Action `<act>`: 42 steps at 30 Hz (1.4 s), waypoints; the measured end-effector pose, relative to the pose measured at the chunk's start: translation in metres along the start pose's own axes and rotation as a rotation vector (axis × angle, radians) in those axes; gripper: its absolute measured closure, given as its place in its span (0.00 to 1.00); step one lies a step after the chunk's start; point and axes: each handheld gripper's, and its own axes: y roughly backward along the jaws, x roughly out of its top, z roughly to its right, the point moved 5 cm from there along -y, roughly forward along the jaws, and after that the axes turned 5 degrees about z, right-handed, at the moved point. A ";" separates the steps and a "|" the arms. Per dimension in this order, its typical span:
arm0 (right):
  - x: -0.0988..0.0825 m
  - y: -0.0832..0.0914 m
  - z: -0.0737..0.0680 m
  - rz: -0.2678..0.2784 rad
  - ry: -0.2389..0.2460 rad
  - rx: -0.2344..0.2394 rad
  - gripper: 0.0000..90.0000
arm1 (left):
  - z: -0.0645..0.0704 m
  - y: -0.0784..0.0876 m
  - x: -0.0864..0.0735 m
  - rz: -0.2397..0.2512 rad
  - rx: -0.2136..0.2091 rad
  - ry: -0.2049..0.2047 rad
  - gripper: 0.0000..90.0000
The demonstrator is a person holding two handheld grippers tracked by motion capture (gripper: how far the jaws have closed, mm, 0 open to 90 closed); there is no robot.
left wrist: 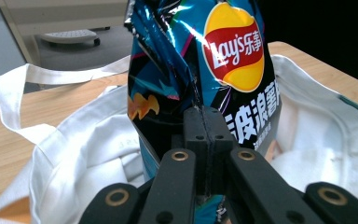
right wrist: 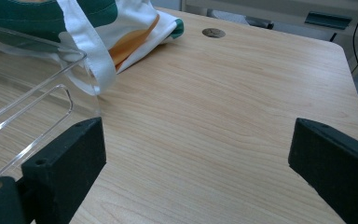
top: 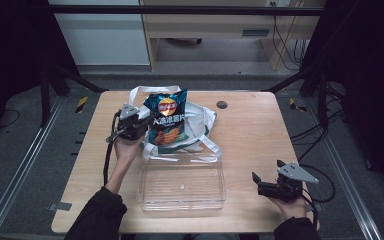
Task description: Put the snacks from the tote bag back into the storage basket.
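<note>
My left gripper (left wrist: 204,140) is pinched on the chip bag (top: 167,120) edge, right gripper (right wrist: 196,154) wide open. Bag's prob light, crinkly, slippery, so grab foil, not chips.

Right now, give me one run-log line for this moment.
left tool: shut on blue Lay's crisp bag above white cloth tote bag | right tool: open, holds nothing | clear plastic bin: holds nothing

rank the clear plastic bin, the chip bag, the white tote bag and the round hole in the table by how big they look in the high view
1. clear plastic bin
2. white tote bag, though the chip bag hides part of it, so its place against the bin is unsure
3. chip bag, held up nearer the camera
4. round hole
</note>
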 end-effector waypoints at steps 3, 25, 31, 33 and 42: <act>0.000 0.000 0.000 0.000 0.000 0.000 0.05 | 0.009 0.008 -0.002 0.002 -0.007 -0.031 1.00; 0.000 0.000 -0.001 -0.004 -0.001 0.001 0.05 | 0.039 0.035 -0.020 -0.021 -0.047 -0.096 1.00; 0.000 0.001 -0.001 0.000 -0.001 0.001 0.05 | 0.043 0.040 -0.020 -0.010 -0.049 -0.081 0.87; 0.000 0.001 -0.001 0.000 -0.001 0.001 0.05 | 0.044 0.042 -0.018 0.003 -0.042 -0.074 0.79; 0.000 0.001 -0.001 -0.001 0.000 0.003 0.05 | 0.027 0.051 -0.009 0.031 0.040 -0.019 0.60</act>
